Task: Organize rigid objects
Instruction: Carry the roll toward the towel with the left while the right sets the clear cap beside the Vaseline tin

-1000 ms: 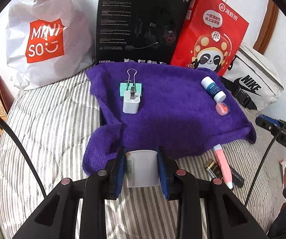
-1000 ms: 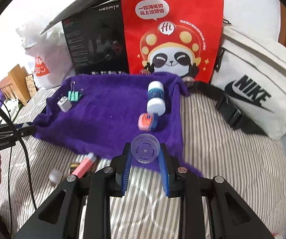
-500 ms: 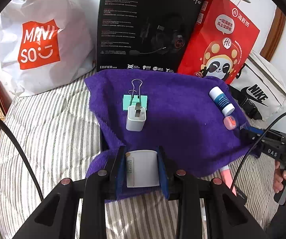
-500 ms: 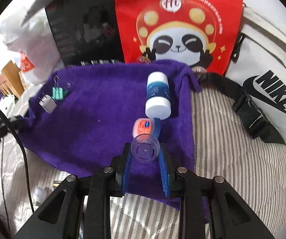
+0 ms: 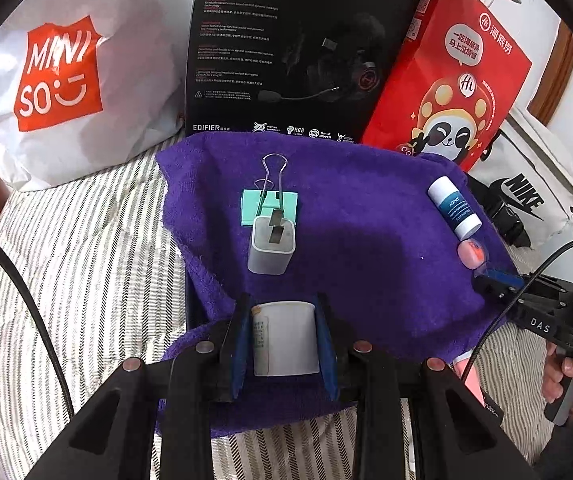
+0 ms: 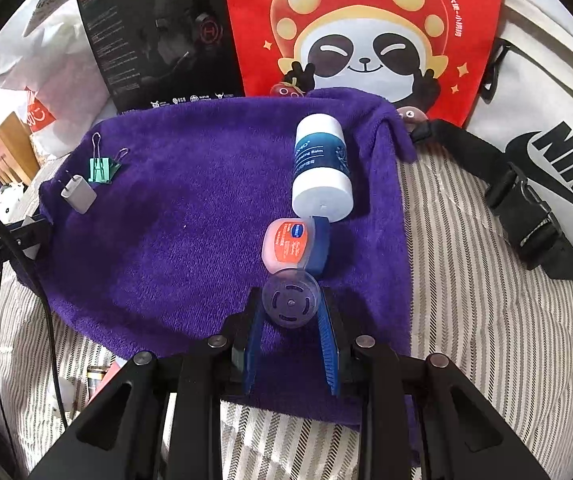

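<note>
A purple towel [image 5: 366, 248] [image 6: 190, 216] lies on the striped bed. My left gripper [image 5: 284, 312] is shut on a white bottle [image 5: 284, 338], over the towel's near edge. Just ahead lie a white charger plug [image 5: 271, 246] and a green binder clip [image 5: 269, 206]. My right gripper [image 6: 291, 306] is shut on a clear round plastic jar [image 6: 291, 304], over the towel's near right part. Right before it lie a small pink jar [image 6: 288, 245] and a blue-and-white tube [image 6: 321, 168]. The plug [image 6: 78, 194] and clip [image 6: 101, 168] also show at the towel's far left.
A white Miniso bag [image 5: 66, 80], a black headset box [image 5: 298, 48], a red panda bag [image 5: 458, 92] [image 6: 362, 28] and a white Nike bag [image 6: 546, 152] stand behind the towel. A pink pen [image 5: 468, 368] and small items lie off the towel's near edge.
Both grippers have moved forward over the towel with their loads. The plug, clip, pink jar and tube have not moved.
</note>
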Available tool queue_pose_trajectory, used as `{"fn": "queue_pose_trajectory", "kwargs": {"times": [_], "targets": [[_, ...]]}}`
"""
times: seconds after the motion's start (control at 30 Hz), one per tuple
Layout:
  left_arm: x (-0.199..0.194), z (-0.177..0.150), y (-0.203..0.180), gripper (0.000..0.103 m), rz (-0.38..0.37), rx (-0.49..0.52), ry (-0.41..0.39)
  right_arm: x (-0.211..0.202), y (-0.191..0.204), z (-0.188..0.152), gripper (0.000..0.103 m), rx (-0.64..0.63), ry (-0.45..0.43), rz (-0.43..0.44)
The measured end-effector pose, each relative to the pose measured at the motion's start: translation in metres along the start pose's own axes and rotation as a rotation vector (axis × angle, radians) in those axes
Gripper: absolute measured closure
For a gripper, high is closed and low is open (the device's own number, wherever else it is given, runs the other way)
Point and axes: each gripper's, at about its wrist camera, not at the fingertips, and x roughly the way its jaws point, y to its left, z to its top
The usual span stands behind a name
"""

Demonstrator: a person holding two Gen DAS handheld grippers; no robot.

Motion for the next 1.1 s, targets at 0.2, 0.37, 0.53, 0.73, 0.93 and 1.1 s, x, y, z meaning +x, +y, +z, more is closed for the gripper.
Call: {"fn": "queue_pose_trajectory", "kwargs": {"times": [0.2,0.37,0.53,0.73,0.93,1.1], "targets": [[0.004,-0.001,0.000,0.074,0.002,0.008,0.007,0.002,0.003,0.001,0.076,-0.009,-0.008,-0.015],[0.006,-0.001,0.002,0.075,0.016,0.007,0.010,0.001,0.003,0.002,0.066,-0.009,-0.007,0.013],[0.008,0.001,0.004,0.075,0.025,0.008,0.008,-0.007,0.004,0.000,0.056,-0.006,-0.025,0.030],[0.017,0.004,0.000,0.075,0.044,0.029,0.014,-0.021,-0.001,-0.009,0.055,0.013,-0.083,0.044],[0.024,0.009,-0.007,0.075,0.080,0.054,0.005,-0.025,-0.003,-0.014,0.055,0.015,-0.110,0.049],[0.030,0.014,-0.010,0.075,0.109,0.062,0.006,-0.025,-0.002,-0.015,0.054,0.012,-0.117,0.050]]}}
